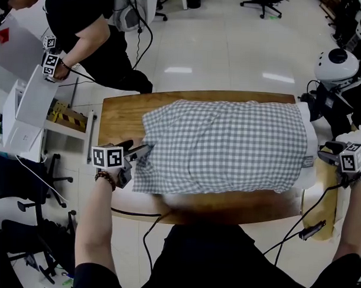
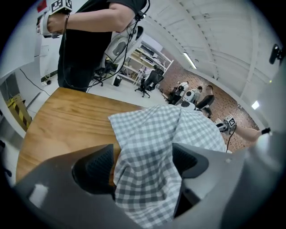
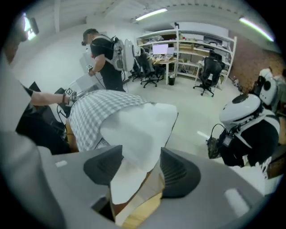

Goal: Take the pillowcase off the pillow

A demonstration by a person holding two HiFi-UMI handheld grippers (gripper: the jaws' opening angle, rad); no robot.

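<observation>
My left gripper (image 2: 143, 165) stands wide, with a loose corner of the checked pillowcase (image 1: 222, 145) lying slack between its jaws. My right gripper (image 3: 140, 167) is partly open around the bare white end of the pillow (image 3: 138, 129), which sticks out of the pillowcase. The pillow lies across the wooden counter (image 1: 119, 117), between the two grippers. Beyond it a person (image 1: 84, 25) stands on the glossy floor (image 1: 231, 48), with office chairs (image 3: 208, 74) and shelves (image 3: 187, 44) further back.
</observation>
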